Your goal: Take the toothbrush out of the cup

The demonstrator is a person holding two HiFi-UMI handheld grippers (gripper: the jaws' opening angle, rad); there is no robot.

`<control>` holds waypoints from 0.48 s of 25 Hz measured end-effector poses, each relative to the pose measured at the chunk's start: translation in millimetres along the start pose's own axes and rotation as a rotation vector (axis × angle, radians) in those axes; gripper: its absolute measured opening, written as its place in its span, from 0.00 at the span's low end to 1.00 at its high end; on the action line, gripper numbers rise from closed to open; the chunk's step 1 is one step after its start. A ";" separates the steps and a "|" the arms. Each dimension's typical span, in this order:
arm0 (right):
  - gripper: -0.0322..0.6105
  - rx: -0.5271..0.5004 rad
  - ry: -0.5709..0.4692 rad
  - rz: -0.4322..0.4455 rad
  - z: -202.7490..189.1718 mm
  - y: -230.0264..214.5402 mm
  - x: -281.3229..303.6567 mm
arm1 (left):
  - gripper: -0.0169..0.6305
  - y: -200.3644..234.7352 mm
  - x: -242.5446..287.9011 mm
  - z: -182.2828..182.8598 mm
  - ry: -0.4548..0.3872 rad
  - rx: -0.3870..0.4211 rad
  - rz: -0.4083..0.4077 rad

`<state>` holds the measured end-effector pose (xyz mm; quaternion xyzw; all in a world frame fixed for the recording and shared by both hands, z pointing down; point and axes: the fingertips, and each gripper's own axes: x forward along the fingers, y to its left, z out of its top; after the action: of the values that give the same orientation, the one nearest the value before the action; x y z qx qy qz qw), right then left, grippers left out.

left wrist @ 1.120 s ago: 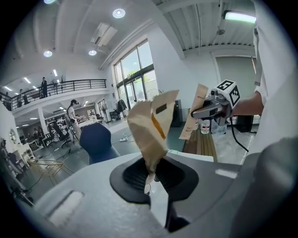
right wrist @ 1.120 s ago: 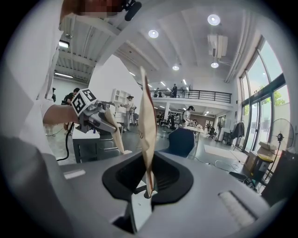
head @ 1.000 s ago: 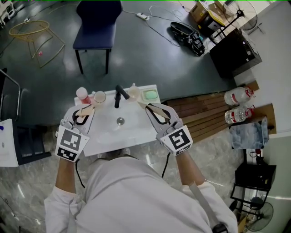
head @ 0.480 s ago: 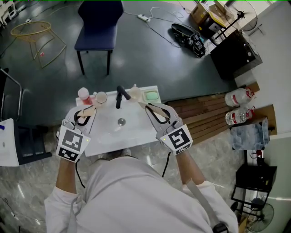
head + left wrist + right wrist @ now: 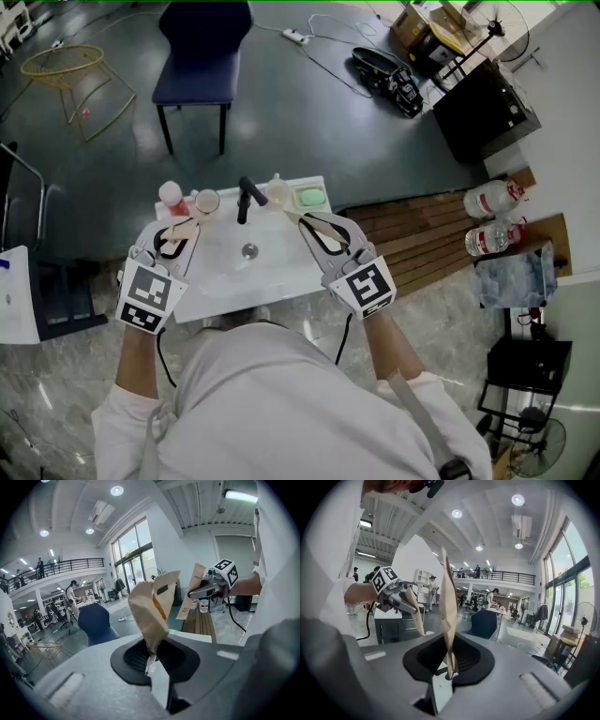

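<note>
In the head view I stand over a small white washstand point(image 5: 281, 272). A pink cup point(image 5: 170, 195) and a pale cup point(image 5: 205, 201) sit at its back left; I cannot make out a toothbrush in either. My left gripper point(image 5: 178, 230) is shut on a tan paper packet point(image 5: 152, 606) with an orange stripe, just in front of the cups. My right gripper point(image 5: 305, 222) is shut on a second tan paper packet point(image 5: 448, 616), seen edge-on, over the basin's right side. Both packets stand up from the jaws.
A black faucet point(image 5: 246, 197) rises at the back of the basin, with a green soap dish point(image 5: 310, 196) to its right. A blue chair point(image 5: 199, 56) stands beyond. Wooden slats point(image 5: 412, 234) and water bottles point(image 5: 487, 199) lie to the right.
</note>
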<state>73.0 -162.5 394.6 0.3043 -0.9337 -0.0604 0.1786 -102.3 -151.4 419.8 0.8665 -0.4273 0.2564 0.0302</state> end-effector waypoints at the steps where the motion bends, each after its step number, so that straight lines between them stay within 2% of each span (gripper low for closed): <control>1: 0.12 -0.002 0.002 0.001 -1.8 -0.5 -0.2 | 0.08 -0.1 0.4 0.2 0.000 0.000 0.000; 12: 0.12 0.002 -0.001 0.004 -1.8 -3.9 -2.1 | 0.08 -2.4 2.2 2.6 0.002 0.000 0.002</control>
<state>77.4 -164.4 394.8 0.3027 -0.9345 -0.0593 0.1779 -98.3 -152.2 419.0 0.8657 -0.4283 0.2573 0.0304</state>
